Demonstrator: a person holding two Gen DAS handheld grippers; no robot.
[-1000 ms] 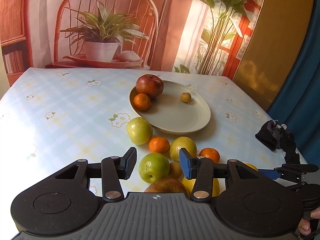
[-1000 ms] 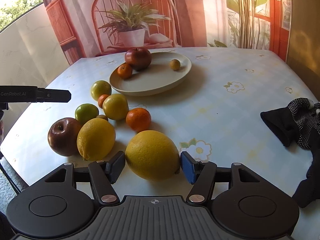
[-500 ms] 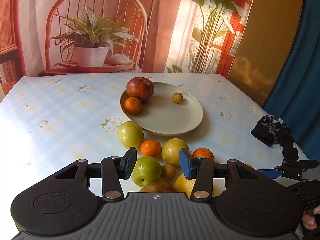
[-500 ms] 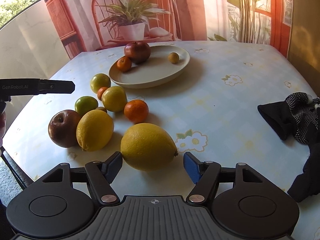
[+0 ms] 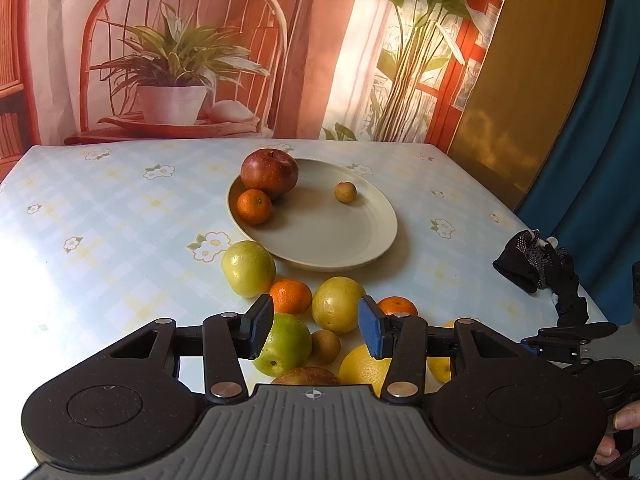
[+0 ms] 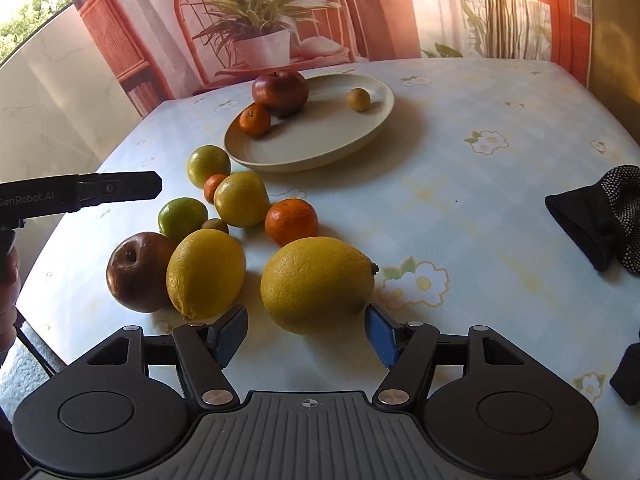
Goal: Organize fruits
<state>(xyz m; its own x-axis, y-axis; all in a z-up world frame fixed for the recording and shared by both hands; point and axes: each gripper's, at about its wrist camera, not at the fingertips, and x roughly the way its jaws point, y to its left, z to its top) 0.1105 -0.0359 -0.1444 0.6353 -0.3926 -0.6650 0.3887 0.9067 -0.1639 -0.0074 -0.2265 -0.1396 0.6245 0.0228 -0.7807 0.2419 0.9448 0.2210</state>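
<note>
A cream plate point(image 6: 320, 140) holds a red apple point(image 6: 281, 92), a tangerine point(image 6: 255, 120) and a small brown fruit point(image 6: 359, 100). Loose fruit lies in front of it. My right gripper point(image 6: 306, 334) is open, and its pads stand clear of the big lemon point(image 6: 316, 282) just ahead of them. A second lemon point(image 6: 206, 272) and a dark red apple point(image 6: 138, 276) lie to the left. My left gripper point(image 5: 315, 332) hovers open and empty above a green apple point(image 5: 286, 344) and a yellow-green fruit point(image 5: 338, 304). The plate point(image 5: 332, 236) lies beyond.
A black dotted glove point(image 6: 600, 216) lies at the table's right edge, also in the left wrist view point(image 5: 536, 264). Tangerines point(image 6: 291, 221) and green fruits point(image 6: 183, 218) crowd the near left. A printed backdrop stands behind the table. A hand shows at each view's edge.
The right gripper's jaws widened and drew back off the big lemon, which was between the pads and now rests on the table ahead of them. The left gripper hardly moved.
</note>
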